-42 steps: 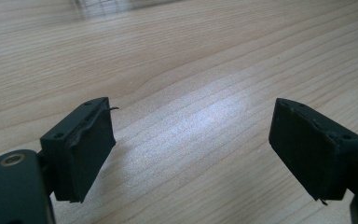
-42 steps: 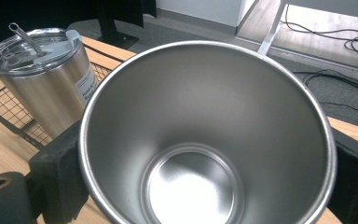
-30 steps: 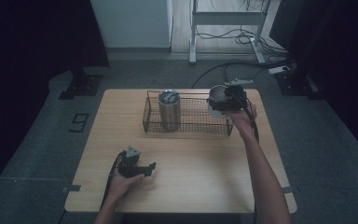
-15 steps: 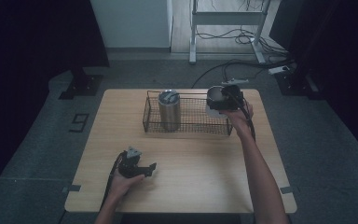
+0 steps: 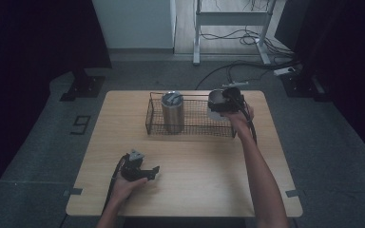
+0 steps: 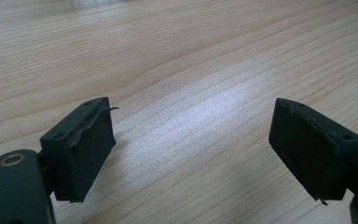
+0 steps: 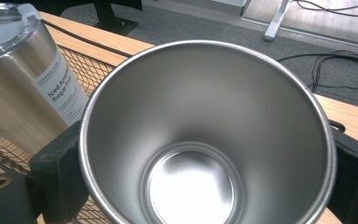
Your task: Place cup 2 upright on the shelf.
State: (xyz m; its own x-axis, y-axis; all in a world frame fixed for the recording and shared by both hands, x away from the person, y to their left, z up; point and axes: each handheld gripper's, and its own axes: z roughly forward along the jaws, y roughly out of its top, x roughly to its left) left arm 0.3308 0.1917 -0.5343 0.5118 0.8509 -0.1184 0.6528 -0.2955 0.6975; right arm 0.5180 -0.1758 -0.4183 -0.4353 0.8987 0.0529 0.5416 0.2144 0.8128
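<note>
At the basket's (image 5: 190,124) right end, our right gripper (image 5: 228,102) clamped an open steel cup (image 7: 205,140) beside the lidded tumbler (image 5: 172,111); near left, our left gripper (image 5: 140,171) rested with jaws apart, empty.

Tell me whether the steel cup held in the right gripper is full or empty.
Empty. The right gripper view looks straight into the steel cup: bare shiny walls and a clean bottom, nothing inside.

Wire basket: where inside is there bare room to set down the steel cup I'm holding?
The wire basket is bare right of the lidded tumbler, through to its right end, where the right gripper holds the open steel cup. The left end is crowded by the tumbler. The table between basket and left gripper is also bare.
</note>
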